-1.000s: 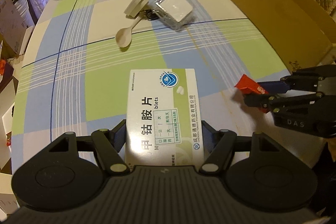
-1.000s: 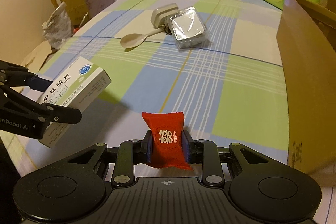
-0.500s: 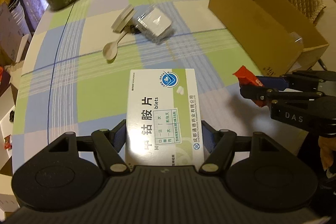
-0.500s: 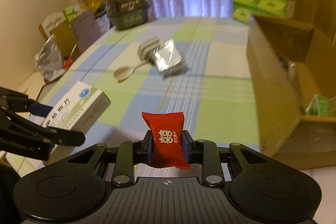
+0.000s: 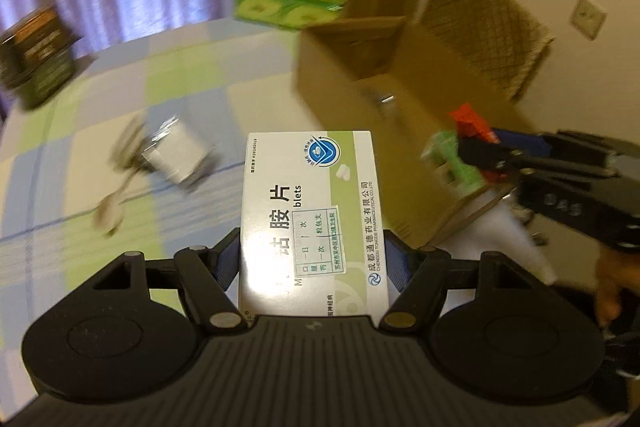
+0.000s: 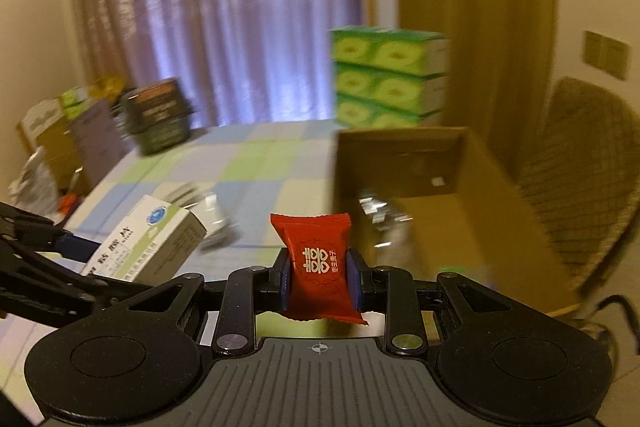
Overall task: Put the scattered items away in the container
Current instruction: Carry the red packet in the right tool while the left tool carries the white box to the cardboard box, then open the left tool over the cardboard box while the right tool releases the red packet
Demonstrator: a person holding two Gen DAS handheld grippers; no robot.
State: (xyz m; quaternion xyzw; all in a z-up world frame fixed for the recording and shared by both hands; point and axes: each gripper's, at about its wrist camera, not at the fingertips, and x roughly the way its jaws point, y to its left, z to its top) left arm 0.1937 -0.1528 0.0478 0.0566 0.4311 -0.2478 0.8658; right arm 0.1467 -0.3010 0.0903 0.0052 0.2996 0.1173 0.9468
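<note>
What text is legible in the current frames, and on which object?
"blets", "片", "胺": white-and-green cardboard medicine box held in the left tongs.
"CHENGDU TONGDE PHARMACEUTICAL CO.,LTD": same box, right edge, small, partly legible.
Box sticker and top code: too small to read.
"囍" emblem: red foil candy wrapper held in the right tongs; the small characters beside it are unreadable.
Green tissue packs, dark basket: blurred, unreadable.
</note>
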